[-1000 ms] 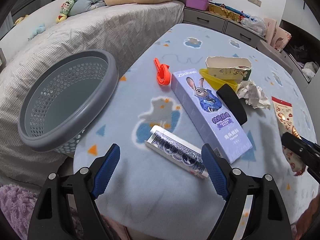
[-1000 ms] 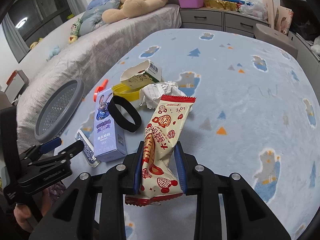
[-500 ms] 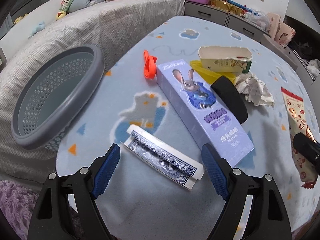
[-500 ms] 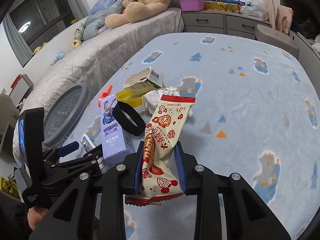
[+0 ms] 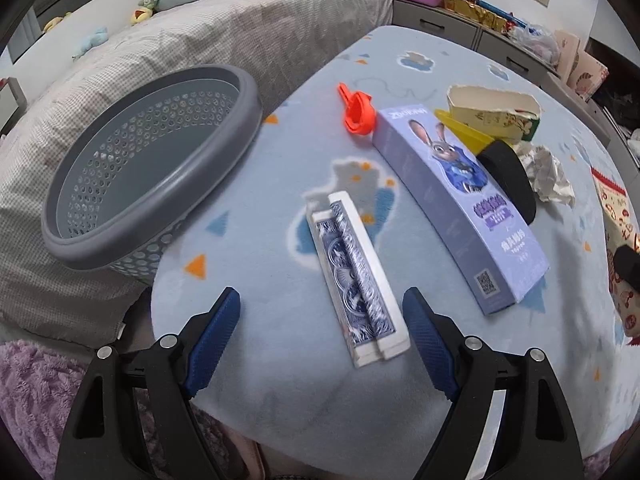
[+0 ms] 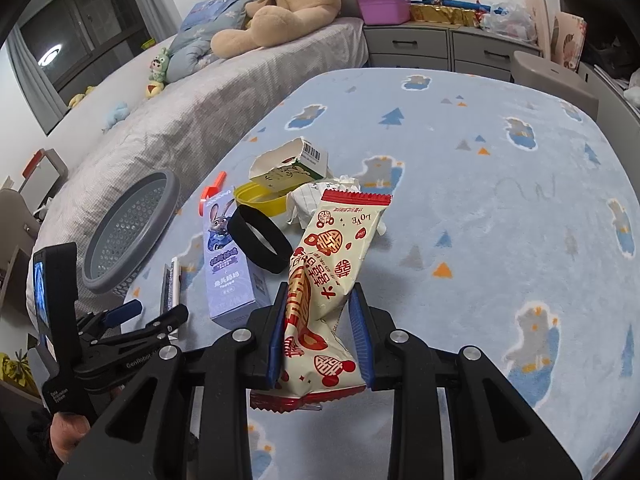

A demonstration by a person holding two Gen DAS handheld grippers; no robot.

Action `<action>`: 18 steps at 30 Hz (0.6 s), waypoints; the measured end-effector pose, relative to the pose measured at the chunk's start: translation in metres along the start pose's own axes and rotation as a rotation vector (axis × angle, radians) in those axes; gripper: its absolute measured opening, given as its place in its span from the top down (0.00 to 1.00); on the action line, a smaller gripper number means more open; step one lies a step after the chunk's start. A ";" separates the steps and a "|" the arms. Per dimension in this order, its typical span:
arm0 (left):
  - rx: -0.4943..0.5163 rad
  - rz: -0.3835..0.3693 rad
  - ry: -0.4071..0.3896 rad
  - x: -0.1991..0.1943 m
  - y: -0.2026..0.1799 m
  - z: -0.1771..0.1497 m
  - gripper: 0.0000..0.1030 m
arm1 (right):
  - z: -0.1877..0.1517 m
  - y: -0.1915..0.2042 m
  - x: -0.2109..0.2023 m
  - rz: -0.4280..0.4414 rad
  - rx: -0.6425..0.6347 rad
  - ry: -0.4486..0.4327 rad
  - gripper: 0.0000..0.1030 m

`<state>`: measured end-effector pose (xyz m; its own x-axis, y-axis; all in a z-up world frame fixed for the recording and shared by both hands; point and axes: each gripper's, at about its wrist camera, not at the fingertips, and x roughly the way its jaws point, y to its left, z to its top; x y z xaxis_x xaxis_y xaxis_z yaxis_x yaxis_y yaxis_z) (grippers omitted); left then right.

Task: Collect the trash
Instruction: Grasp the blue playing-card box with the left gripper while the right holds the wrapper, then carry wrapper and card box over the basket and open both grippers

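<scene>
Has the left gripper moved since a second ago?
Yes. In its own view the left gripper has swung to line up with the card box, and in the right wrist view it sits closer beside the grey basket.

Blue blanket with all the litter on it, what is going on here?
A person with a claw in each hand is collecting trash. The right claw is shut on a red and cream snack wrapper, lifted off the blanket. The left claw is open, its fingers either side of a blue patterned card box lying flat. The grey mesh basket at the left edge looks empty, and a purple rabbit box, black ring and crumpled paper wait.
</scene>
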<state>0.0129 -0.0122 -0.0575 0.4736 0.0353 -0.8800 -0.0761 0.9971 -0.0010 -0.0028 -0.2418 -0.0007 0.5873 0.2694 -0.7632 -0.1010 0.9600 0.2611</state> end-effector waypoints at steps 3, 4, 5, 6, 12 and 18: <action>-0.003 -0.001 -0.002 0.005 0.001 0.005 0.22 | 0.000 0.000 0.000 0.000 0.002 0.003 0.72; -0.003 0.001 0.000 0.007 0.001 0.007 0.23 | 0.000 0.000 0.001 0.000 0.003 0.003 0.72; -0.005 0.000 0.004 0.009 0.001 0.008 0.22 | -0.001 0.000 0.001 -0.002 0.003 0.004 0.72; -0.009 -0.005 0.008 0.011 0.001 0.008 0.23 | -0.001 -0.001 0.001 -0.003 0.004 0.005 0.72; 0.020 -0.001 -0.011 0.010 -0.001 0.007 0.44 | -0.001 -0.001 0.004 -0.007 0.007 0.009 0.72; 0.033 -0.039 -0.020 0.004 0.007 0.007 0.78 | -0.001 0.000 0.006 -0.012 0.002 0.012 0.72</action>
<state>0.0207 -0.0047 -0.0579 0.4934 -0.0031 -0.8698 -0.0283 0.9994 -0.0196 0.0001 -0.2399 -0.0062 0.5786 0.2584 -0.7736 -0.0919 0.9631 0.2530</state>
